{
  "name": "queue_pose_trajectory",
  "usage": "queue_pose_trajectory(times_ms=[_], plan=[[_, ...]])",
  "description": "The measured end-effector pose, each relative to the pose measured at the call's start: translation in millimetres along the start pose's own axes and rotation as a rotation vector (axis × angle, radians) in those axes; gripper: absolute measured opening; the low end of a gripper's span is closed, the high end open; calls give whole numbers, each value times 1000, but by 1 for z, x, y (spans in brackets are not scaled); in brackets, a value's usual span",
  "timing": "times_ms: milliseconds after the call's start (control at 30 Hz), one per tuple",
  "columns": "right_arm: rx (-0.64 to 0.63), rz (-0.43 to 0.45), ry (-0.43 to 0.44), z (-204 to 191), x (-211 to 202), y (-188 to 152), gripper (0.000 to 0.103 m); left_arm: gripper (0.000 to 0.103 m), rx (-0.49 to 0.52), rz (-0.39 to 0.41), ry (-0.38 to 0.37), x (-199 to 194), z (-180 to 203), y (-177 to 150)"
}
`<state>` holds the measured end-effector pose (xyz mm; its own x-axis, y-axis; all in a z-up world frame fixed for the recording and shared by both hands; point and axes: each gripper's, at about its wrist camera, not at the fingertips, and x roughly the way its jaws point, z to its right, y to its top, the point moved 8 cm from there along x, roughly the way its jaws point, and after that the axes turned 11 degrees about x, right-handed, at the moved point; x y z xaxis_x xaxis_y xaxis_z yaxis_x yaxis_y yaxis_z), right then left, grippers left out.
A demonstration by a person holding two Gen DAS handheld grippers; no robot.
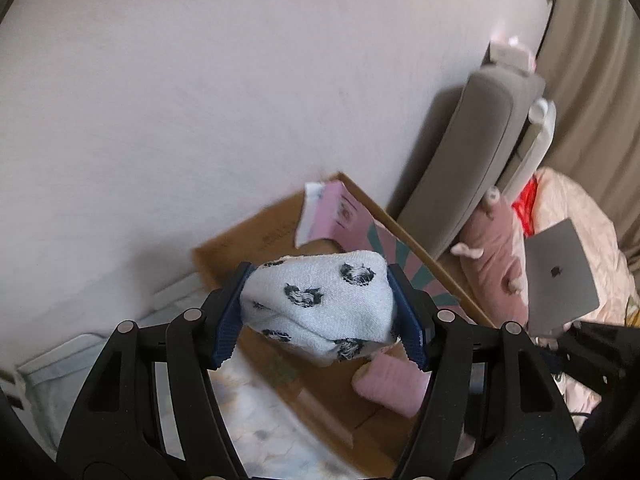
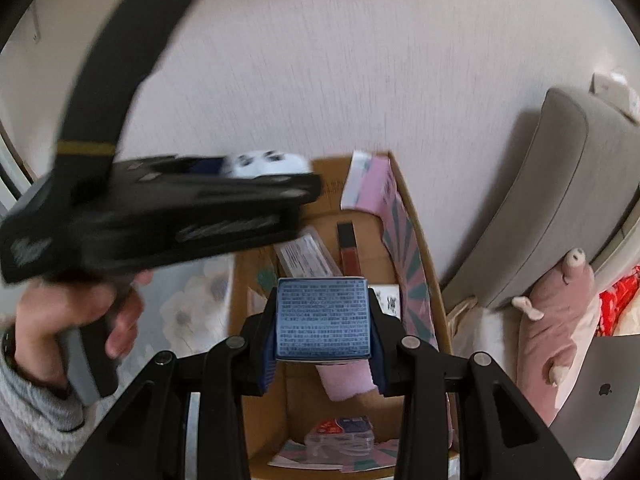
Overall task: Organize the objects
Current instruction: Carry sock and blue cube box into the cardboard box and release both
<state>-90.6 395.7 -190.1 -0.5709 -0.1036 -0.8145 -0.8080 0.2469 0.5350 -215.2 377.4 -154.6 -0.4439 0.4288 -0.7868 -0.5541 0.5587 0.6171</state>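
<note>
My left gripper is shut on a white rolled sock with dark spots, held above the open cardboard box. In the right wrist view the left gripper shows blurred over the box's far left corner, with the sock at its tip. My right gripper is shut on a small blue box with printed text, held over the cardboard box. A pink rolled sock lies inside the box, also seen under the blue box.
Inside the box are a pink striped package, a red tube, a clear packet and a small pouch. A grey cushion, pink plush toy and laptop lie to the right. A wall stands behind.
</note>
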Motion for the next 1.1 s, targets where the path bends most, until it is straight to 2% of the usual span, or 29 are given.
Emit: queue_pose_trajectory(times_ms=[300,433,567,600,667,700,733,767,1100], plan=[[-59,-102,51,3,34,-30,34,63,50,-113,-24,85,21,4],[-83,-133,77,0,44,-39,34,63,67,-139,-15,102,20,-2],[-124,-127,113,-7,45,-41,34,63,64,-148,-25,108,19,-5],[-133,-129,117,-9,44,-42,36,63,66,-143,-45,107,21,-4],[-150,-138,130,-13,44,-44,54,70,76,-133,-65,106,22,-1],[-155,-141,135,-14,43,-45,70,75,81,-132,-65,103,21,-2],[-160,-134,137,-14,42,-46,84,94,85,-135,-66,103,21,-1],[-162,-125,140,-14,40,-47,86,103,86,-137,-67,102,20,-1],[-113,-87,115,2,31,-43,86,103,81,-119,-61,91,19,-2]])
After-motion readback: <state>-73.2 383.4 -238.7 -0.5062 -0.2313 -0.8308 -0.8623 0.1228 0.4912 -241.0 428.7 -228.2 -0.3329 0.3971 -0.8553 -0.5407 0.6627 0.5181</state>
